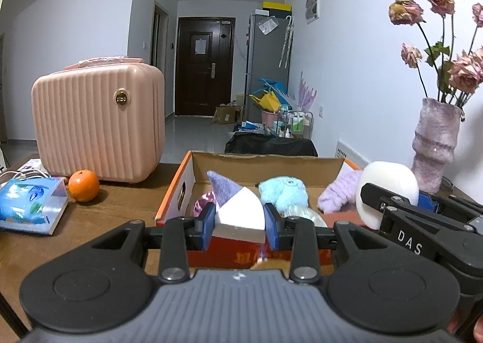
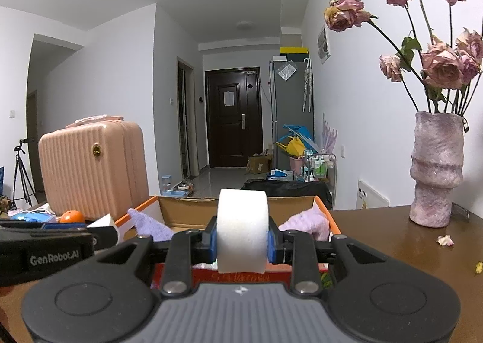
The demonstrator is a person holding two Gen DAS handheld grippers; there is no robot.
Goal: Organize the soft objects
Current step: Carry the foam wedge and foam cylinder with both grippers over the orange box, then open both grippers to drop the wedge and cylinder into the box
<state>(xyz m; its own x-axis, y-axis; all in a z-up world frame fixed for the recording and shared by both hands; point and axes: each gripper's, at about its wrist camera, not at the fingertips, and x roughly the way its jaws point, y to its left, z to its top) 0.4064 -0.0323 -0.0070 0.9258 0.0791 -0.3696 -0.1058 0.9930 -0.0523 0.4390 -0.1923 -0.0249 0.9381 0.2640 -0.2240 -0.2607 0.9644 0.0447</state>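
An open orange cardboard box [image 1: 175, 189] sits on the wooden table and holds a light blue plush [image 1: 283, 193], a purple cloth [image 1: 225, 187] and a lilac fuzzy item [image 1: 338, 193]. My left gripper [image 1: 240, 222] is shut on a white wedge-shaped sponge [image 1: 238, 213] at the box's near edge. My right gripper [image 2: 241, 245] is shut on a white round sponge [image 2: 241, 231] above the box's [image 2: 324, 210] near side; that sponge also shows in the left wrist view [image 1: 388, 183].
A pink ribbed case [image 1: 98, 122] stands at the left with an orange [image 1: 83, 186] and a blue tissue pack [image 1: 30, 207] before it. A purple vase of dried roses [image 2: 436, 174] stands at the right. Small petals [image 2: 445, 240] lie on the table.
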